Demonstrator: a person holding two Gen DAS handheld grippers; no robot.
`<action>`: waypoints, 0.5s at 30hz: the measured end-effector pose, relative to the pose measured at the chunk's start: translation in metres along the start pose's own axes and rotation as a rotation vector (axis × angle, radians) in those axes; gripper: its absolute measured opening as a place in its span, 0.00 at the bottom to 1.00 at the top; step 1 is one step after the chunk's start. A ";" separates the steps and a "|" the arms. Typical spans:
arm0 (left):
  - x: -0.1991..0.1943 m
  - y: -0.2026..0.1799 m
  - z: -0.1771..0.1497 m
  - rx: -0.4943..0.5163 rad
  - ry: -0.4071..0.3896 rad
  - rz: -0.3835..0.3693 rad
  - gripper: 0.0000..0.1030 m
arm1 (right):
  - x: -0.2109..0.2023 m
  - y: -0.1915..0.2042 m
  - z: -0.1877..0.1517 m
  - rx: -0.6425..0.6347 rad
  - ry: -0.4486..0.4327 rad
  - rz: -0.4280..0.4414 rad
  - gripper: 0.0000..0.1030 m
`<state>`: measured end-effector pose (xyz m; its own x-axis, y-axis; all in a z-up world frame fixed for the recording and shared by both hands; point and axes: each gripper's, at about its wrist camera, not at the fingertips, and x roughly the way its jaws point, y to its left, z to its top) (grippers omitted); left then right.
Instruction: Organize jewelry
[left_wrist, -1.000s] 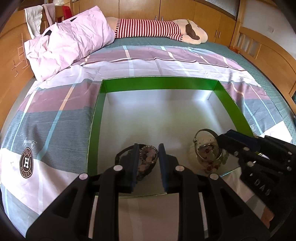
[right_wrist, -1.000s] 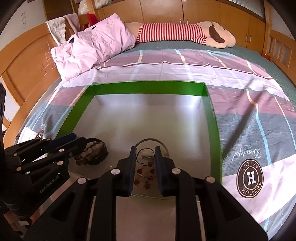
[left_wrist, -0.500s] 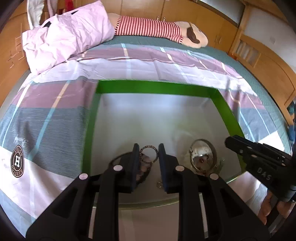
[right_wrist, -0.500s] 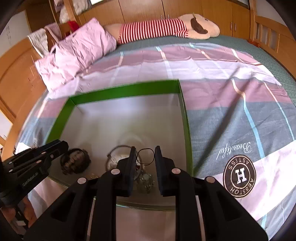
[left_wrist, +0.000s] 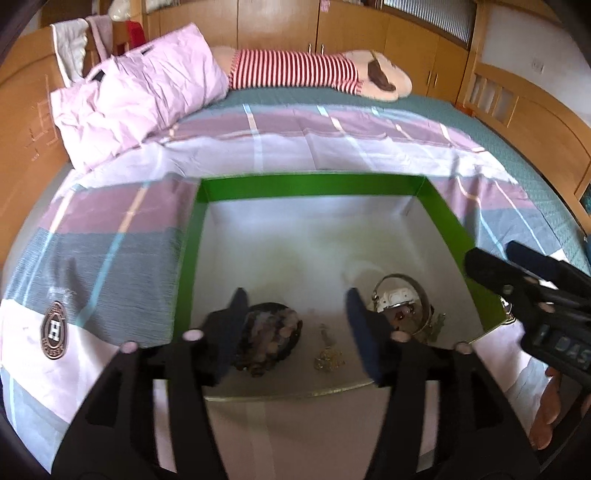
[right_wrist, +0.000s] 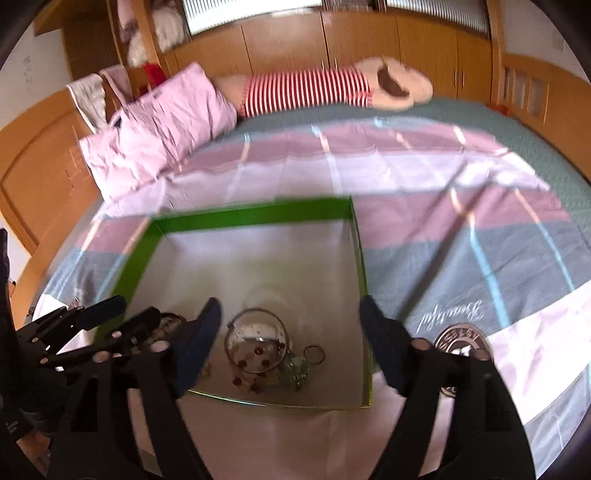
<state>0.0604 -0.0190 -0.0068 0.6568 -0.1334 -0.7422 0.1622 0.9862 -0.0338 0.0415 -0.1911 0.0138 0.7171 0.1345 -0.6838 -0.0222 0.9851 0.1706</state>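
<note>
Seen from the left wrist, the left tool (left_wrist: 295, 325) hangs over the near end of a shallow green-walled box (left_wrist: 310, 186) lying on a striped bed cover (left_wrist: 110, 221). Its jaws, which have just been opening, stand wide with nothing gripped. Between and below them, on the box's pale floor, lie a dark beaded bracelet (left_wrist: 267, 341) beside the left finger and a small gold trinket (left_wrist: 327, 356) near the middle. A silver bangle (left_wrist: 400, 308) with red-stoned pieces inside its ring rests just past the right finger. The right tool (left_wrist: 517, 269) enters from the right edge above the box's right wall. A pink pillow (left_wrist: 136, 99) and a striped plush toy (left_wrist: 314, 72) lie at the head of the bed.

From the right wrist, in a motion-blurred frame, the right tool (right_wrist: 290, 325) is spread wide, its jaws having just been opening, and holds nothing. The silver bangle (right_wrist: 256, 341) sits on the box floor between its fingers, nearer the left one, with red beads scattered within and below its ring and a thin wire ring (right_wrist: 314, 354) just to its right. The left tool (right_wrist: 122, 314) reaches in from the left over the box's (right_wrist: 255, 212) near left corner, above the beaded bracelet (right_wrist: 166, 326). The bed cover (right_wrist: 461, 240) spreads to the right.
</note>
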 end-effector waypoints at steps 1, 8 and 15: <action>-0.005 0.001 -0.001 0.002 -0.013 0.013 0.70 | -0.008 0.000 0.000 0.001 -0.028 -0.004 0.89; -0.032 0.013 -0.009 -0.014 -0.052 0.087 0.95 | -0.022 0.016 -0.005 -0.084 -0.024 -0.078 0.99; -0.028 0.022 -0.008 -0.050 -0.020 0.096 0.98 | -0.009 0.022 -0.012 -0.110 0.024 -0.097 0.99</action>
<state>0.0394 0.0073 0.0081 0.6822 -0.0393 -0.7301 0.0608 0.9981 0.0031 0.0258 -0.1698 0.0151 0.7028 0.0392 -0.7103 -0.0308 0.9992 0.0247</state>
